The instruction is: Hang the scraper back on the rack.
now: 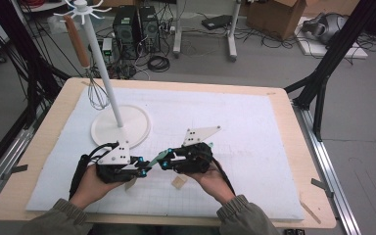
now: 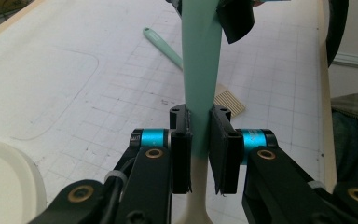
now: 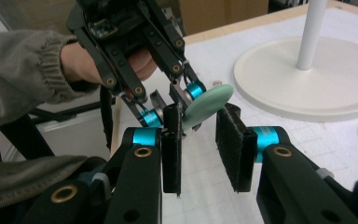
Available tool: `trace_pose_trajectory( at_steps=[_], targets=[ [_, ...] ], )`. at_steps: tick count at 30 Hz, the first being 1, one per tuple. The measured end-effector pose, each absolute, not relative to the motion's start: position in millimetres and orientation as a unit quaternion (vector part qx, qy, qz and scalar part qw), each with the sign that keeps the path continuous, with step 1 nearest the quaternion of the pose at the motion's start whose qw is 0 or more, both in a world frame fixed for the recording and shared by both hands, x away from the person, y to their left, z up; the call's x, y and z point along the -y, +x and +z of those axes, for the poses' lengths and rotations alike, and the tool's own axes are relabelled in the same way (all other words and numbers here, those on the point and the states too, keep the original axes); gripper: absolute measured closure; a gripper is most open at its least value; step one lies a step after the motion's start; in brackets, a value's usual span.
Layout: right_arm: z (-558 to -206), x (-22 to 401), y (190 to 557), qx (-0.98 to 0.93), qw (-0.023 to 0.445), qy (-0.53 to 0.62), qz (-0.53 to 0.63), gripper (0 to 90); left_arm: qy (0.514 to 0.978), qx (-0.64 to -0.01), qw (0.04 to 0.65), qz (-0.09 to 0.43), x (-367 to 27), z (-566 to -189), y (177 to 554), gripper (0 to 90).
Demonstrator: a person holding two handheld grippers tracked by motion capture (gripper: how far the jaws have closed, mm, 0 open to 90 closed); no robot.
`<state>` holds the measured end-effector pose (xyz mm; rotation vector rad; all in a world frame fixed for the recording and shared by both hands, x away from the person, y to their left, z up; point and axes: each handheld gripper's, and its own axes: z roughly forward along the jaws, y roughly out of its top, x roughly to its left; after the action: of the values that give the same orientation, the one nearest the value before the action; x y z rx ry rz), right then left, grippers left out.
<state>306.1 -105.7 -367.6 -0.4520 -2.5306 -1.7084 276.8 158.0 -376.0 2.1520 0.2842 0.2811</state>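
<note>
A flat mint-green spatula spans the gap between my two grippers above the front of the white mat. My left gripper is shut on its stem, where the mint turns cream, and the blade runs away from it. In the right gripper view the spatula's rounded end sits across the tips of my right gripper. It touches the left pad and runs behind the right one. The left gripper faces it from beyond. A hand holds each gripper.
A white stand with a round base and a pole rises at the back left. A whisk hangs from it. A ribbed wooden piece and a slim mint handle lie on the mat.
</note>
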Motion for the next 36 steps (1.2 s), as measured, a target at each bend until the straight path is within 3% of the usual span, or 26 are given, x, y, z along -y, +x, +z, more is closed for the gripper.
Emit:
trace_pose_trajectory(
  at_steps=[20, 27, 30, 36],
  targets=[
    [-356.8, 101.4, 306.2, 0.805, 0.031, -0.154, -0.572, 74.5, 0.861, -0.126, 0.479, 0.119, -158.3, -370.1, 277.0, 78.3],
    [-352.6, 98.2, 305.1, 0.805, 0.032, -0.135, -0.577, 74.9, 0.858, -0.129, 0.486, 0.108, -157.3, -369.8, 277.6, 73.2],
    [-351.0, 95.9, 304.3, 0.806, 0.03, -0.127, -0.577, 75.1, 0.858, -0.123, 0.489, 0.101, -157.0, -369.5, 277.5, 77.2],
    [-348.8, 97.3, 305.4, 0.805, 0.037, -0.115, -0.581, 75.3, 0.848, -0.128, 0.51, 0.07, -161.1, -369.0, 280.0, 77.1]
  ],
)
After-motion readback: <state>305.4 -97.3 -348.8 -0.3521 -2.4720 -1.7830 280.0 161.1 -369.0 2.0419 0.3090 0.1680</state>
